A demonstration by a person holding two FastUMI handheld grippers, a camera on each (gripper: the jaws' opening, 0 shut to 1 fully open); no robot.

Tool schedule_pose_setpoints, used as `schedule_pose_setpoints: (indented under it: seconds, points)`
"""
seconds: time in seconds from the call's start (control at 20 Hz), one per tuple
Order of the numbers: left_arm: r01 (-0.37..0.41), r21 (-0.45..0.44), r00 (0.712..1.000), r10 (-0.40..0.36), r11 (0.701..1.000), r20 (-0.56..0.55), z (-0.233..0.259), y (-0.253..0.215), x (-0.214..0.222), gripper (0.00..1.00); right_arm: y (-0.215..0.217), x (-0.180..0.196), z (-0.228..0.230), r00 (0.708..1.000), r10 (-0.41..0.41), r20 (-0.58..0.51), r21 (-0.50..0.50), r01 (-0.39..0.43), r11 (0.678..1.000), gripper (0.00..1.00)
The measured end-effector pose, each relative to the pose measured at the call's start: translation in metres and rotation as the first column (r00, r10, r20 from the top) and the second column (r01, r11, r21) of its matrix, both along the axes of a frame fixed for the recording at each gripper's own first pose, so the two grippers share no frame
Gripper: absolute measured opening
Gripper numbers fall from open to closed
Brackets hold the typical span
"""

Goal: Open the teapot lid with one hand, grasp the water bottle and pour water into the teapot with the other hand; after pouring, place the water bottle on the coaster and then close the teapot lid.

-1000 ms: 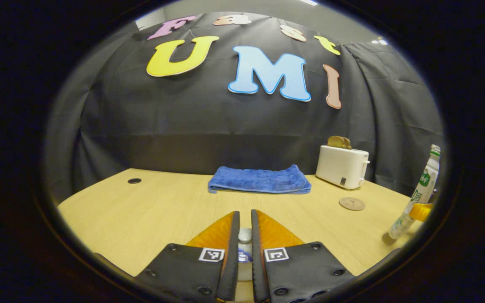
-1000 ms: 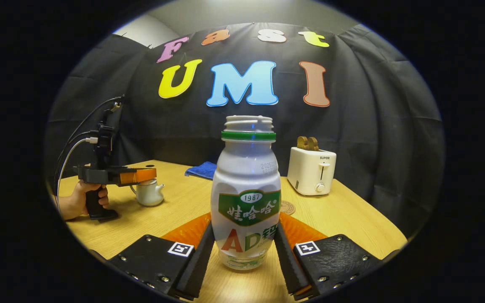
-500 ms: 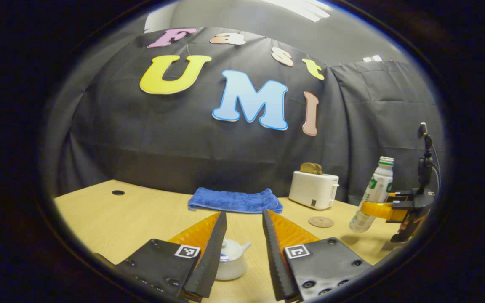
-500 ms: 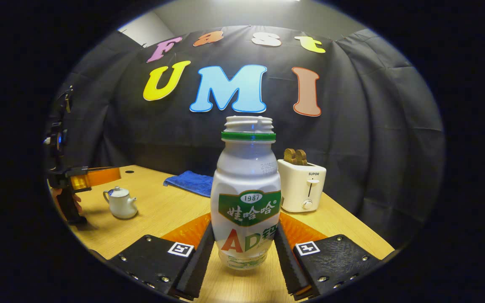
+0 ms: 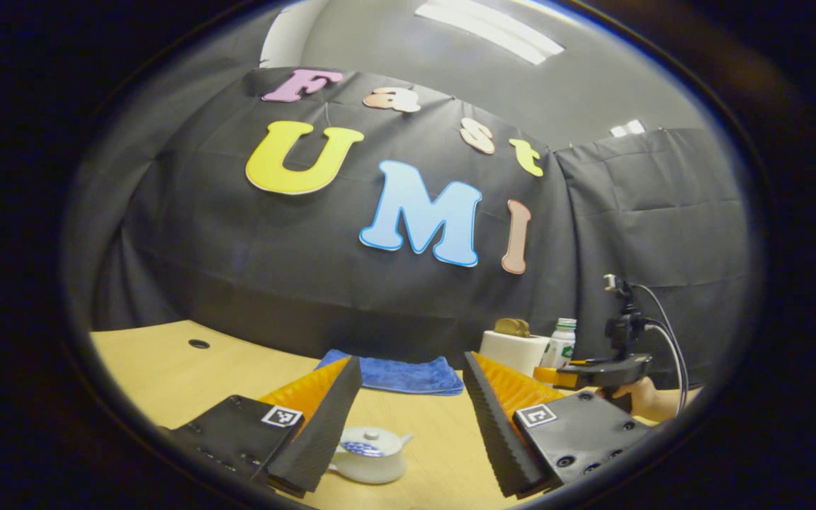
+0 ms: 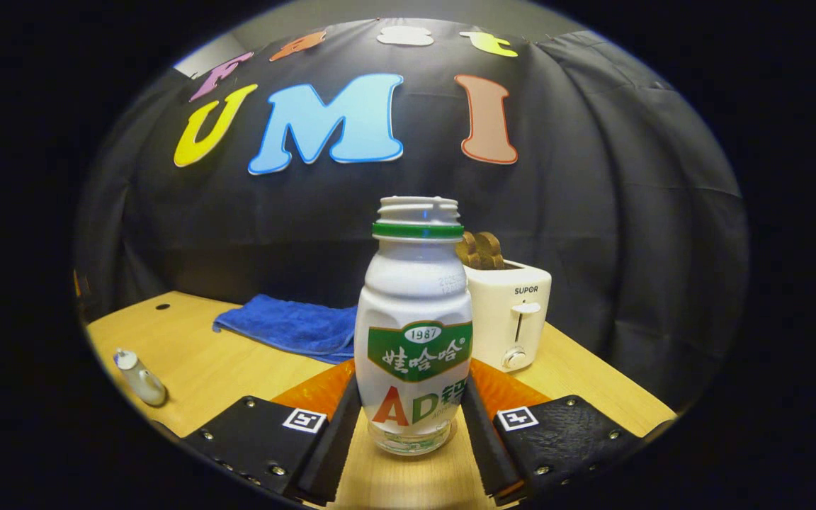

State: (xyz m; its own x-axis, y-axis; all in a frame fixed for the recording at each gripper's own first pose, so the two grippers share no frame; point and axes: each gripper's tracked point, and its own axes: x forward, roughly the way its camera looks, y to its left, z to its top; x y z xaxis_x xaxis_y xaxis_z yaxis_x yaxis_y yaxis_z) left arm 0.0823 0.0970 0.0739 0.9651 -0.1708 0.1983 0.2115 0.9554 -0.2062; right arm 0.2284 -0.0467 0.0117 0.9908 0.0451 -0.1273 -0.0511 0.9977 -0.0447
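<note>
left gripper (image 5: 408,418): jaws spread wide, holding nothing, up above the table (image 5: 167,358) | teapot (image 5: 369,455): lid on, sitting down between the fingers, not touched | right gripper (image 6: 411,425): both fingers clamped on the water bottle (image 6: 415,333), upright, cap off | toaster (image 6: 511,322) right behind the bottle, blue towel (image 6: 287,326) further left

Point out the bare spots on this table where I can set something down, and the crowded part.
Free: the table between the teapot and the blue towel, and its far left corner around the small round hole. Crowded: the right side, where the right gripper holds the water bottle in front of the toaster.
</note>
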Motion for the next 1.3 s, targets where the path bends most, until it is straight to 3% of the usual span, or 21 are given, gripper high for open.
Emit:
schedule_pose_setpoints:
  seconds: [0.45,0.75,0.8,0.85,1.15,1.3]
  points:
    - [0.015,0.032,0.999,-0.014,0.999,-0.031,-0.011,-0.009,0.001,0.95,-0.003,0.026,-0.016,1.0,-0.027,-0.006,-0.036,0.027,0.999,0.7]
    - [0.004,0.035,0.999,-0.002,0.999,-0.035,-0.012,-0.008,0.004,0.95,0.0,0.024,-0.012,1.0,-0.015,0.003,-0.031,0.015,0.999,0.78]
    - [0.003,0.039,0.999,-0.002,0.999,-0.037,-0.013,-0.008,0.004,0.95,-0.001,0.021,-0.009,1.0,-0.018,0.012,-0.029,0.018,0.999,0.85]
    - [0.005,0.042,0.999,-0.003,0.999,-0.037,-0.013,-0.008,0.004,0.95,-0.002,0.019,-0.002,0.999,-0.02,0.026,-0.035,0.021,0.999,0.99]
    - [0.021,0.062,0.998,-0.018,0.998,-0.053,-0.023,-0.019,0.007,0.95,-0.012,-0.016,0.03,0.997,-0.046,0.069,-0.008,0.047,0.999,0.98]
    - [0.026,0.086,0.999,-0.023,0.996,-0.042,-0.022,-0.026,0.003,0.95,-0.017,-0.051,0.054,0.992,-0.045,0.12,0.026,0.042,0.999,0.98]
